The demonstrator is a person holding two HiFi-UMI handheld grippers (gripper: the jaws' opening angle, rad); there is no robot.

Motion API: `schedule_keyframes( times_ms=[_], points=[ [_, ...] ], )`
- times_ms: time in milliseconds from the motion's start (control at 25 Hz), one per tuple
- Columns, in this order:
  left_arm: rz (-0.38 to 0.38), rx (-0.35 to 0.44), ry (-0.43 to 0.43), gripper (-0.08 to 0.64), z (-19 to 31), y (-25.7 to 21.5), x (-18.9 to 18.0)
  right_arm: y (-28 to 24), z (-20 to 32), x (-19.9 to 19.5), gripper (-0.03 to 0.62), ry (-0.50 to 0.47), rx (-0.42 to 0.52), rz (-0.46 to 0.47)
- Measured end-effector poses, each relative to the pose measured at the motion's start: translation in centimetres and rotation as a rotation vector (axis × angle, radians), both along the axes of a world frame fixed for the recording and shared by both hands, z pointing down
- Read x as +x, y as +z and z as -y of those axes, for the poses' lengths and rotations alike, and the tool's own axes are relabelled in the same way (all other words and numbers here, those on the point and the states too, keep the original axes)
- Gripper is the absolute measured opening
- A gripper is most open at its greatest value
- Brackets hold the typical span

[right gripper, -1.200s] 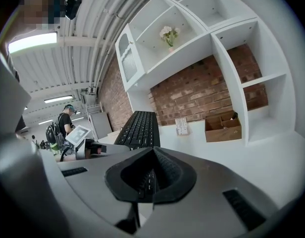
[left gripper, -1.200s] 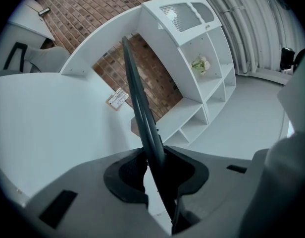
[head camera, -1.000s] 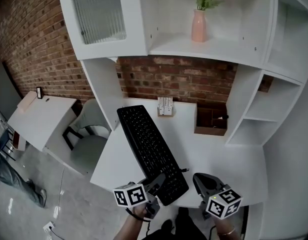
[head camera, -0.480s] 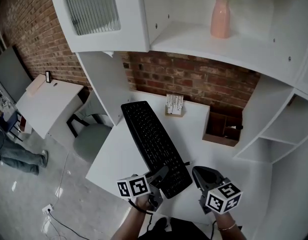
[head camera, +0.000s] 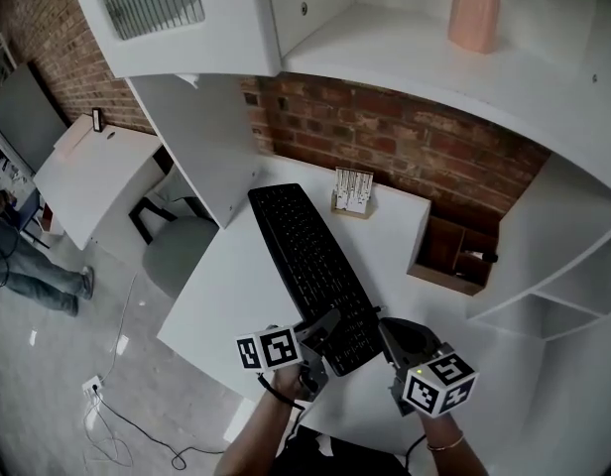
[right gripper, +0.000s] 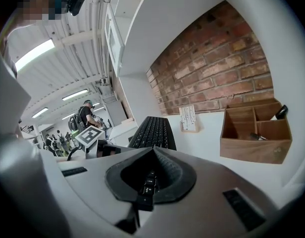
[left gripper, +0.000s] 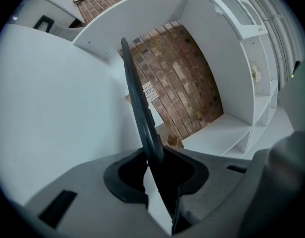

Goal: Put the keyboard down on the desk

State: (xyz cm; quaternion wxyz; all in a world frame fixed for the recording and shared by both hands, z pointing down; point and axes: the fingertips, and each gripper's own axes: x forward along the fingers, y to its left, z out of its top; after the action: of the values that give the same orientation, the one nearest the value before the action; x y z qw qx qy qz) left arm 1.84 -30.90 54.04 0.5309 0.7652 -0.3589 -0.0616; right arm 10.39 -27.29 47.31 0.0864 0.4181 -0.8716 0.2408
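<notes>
A long black keyboard (head camera: 310, 266) lies slantwise over the white desk (head camera: 226, 305), its far end pointing at the brick wall. My left gripper (head camera: 325, 327) is shut on the near end. In the left gripper view the keyboard (left gripper: 137, 103) runs edge-on out of the left gripper (left gripper: 155, 157), with both pads pressed on it. I cannot tell whether its underside touches the desk. My right gripper (head camera: 395, 335) hovers just right of that end, shut and holding nothing. The right gripper view shows the right gripper (right gripper: 151, 175) with pads together and the keyboard (right gripper: 152, 132) ahead.
A small card holder (head camera: 352, 191) stands by the brick wall beyond the keyboard. At the right is a wooden organiser (head camera: 454, 256) with a pen in it. White shelves rise overhead with a pink vase (head camera: 476, 8). Left of the desk are a grey chair (head camera: 177, 256) and a person (head camera: 18, 266).
The head view has swung down and nearer to the desk. The keyboard stays in the left gripper, and the right gripper stays beside it.
</notes>
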Motion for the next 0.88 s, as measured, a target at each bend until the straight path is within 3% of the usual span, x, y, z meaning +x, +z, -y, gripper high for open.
schedule_keyframes(
  times_ms=[560,880],
  points=[
    [-0.037,-0.079,-0.03,0.115,3.0,2.7,0.7,2.1,1.7,0.9,0.005,0.0,-0.046,-0.009],
    [0.018,-0.14,-0.025,0.121,2.9,4.6,0.5,2.4,1.7,0.4,0.005,-0.007,-0.052,-0.014]
  ],
)
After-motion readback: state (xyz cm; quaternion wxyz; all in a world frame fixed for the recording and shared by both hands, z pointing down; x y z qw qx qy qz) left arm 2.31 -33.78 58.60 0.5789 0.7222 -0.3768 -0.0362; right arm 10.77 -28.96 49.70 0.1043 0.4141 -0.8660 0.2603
